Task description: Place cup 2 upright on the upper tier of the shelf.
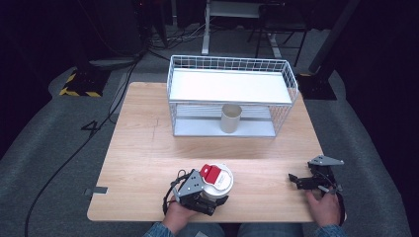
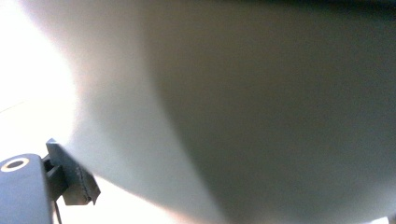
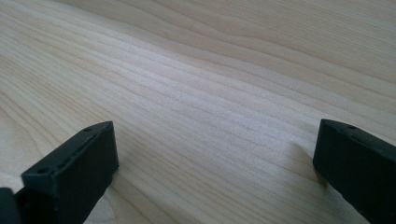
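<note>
Near the counter's (image 1: 148,148) front edge, left of centre, a white cup with a white lid and red label (image 1: 217,178) stands upright, its axis vertical. The left claw (image 1: 210,199) reaches it from the front, jaws either side of its wall; contact cannot be judged. The right claw (image 1: 307,181) rests wide and empty by the front right corner. The wire rack (image 1: 291,81) and beige cup (image 1: 230,118) stand well apart, toward the far edge.

The pale wooden table (image 1: 148,163) has a matt, fine-grained top, its lines plain in the right gripper view. The white wire basket rack (image 1: 232,94) looks like coated metal with a smooth white shelf. The white cup with a red-tabbed lid (image 1: 217,178) seems smooth plastic, faintly glossy; the beige cup (image 1: 230,118) looks matt. The right gripper's (image 3: 215,158) black jaws look matt plastic
</note>
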The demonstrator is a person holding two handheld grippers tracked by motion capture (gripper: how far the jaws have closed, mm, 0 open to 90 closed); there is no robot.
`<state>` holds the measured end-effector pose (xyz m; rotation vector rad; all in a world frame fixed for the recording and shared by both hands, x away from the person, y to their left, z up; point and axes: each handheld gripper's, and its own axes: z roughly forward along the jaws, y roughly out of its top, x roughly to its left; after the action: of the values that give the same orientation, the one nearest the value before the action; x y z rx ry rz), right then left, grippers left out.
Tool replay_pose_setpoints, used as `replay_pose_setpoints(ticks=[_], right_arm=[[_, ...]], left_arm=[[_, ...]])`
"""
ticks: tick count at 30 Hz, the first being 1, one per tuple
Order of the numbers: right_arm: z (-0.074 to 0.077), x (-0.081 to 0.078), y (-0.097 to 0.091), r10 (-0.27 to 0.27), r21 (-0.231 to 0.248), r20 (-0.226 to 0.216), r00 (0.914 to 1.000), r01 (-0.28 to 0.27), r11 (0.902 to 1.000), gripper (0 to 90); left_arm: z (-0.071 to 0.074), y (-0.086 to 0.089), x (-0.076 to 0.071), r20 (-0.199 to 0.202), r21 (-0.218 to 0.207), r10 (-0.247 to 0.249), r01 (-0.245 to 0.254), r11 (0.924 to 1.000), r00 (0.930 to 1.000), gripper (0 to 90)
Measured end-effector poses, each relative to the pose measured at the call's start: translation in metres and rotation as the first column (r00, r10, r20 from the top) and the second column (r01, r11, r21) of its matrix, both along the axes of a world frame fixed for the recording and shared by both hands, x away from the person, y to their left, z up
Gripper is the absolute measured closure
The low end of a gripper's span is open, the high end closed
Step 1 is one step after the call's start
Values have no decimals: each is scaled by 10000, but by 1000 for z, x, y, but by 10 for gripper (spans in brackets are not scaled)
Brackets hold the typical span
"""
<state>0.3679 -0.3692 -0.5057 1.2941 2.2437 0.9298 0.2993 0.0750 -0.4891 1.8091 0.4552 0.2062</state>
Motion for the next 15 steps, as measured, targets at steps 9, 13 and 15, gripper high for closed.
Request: replay_pose_setpoints(ticks=[9, 13, 15], right_arm=[[0, 0, 0, -2, 2, 0, 10000, 2, 10000, 3], [0, 0, 0, -1, -4, -2, 10000, 1, 10000, 3], [0, 0, 0, 0, -13, -1, 10000, 0, 10000, 3]], left_arm=[[16, 6, 0, -86, -76, 322, -323, 9995, 9994, 95], [26, 10, 0, -200, -60, 431, -433, 9990, 9989, 95], [30, 12, 1, -228, -68, 451, -452, 9990, 9987, 95]])
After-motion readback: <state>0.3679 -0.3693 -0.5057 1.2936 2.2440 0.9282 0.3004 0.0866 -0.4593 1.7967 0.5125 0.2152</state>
